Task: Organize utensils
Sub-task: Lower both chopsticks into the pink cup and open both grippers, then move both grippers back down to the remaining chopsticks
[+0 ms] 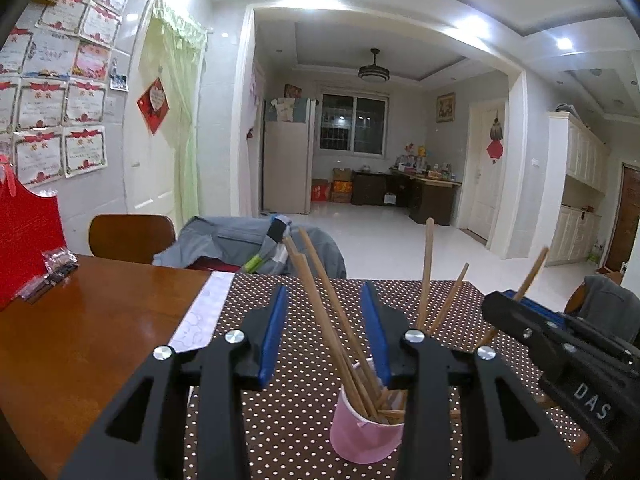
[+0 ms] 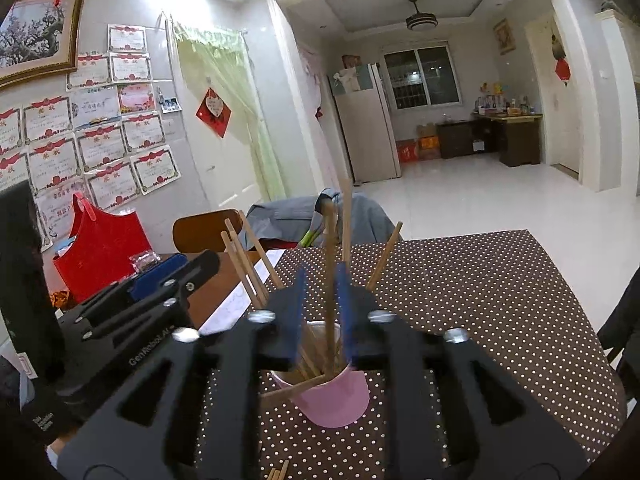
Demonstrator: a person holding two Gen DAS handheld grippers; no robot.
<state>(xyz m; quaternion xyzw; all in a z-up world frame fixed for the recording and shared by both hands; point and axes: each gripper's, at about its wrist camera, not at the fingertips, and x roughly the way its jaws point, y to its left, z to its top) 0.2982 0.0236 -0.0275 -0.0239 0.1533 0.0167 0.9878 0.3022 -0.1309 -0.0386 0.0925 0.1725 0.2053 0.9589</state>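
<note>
Left wrist view: left tool [image 1: 326,332] spread, chopsticks [image 1: 320,300] passing between its blue pads [image 1: 274,332] untouched. Below, pink cup [image 1: 364,432] upright on dotted cloth [image 1: 280,420], near the surface's [image 1: 80,320] near edge, holding the sticks. Right tool [image 1: 520,300] alongside at right. Right wrist view: right tool [image 2: 322,296] spread, one stick [image 2: 330,280] upright between pads, seemingly free. Behind, red bag [image 2: 100,248] at far left corner; chair [image 2: 208,230] beyond far edge.
</note>
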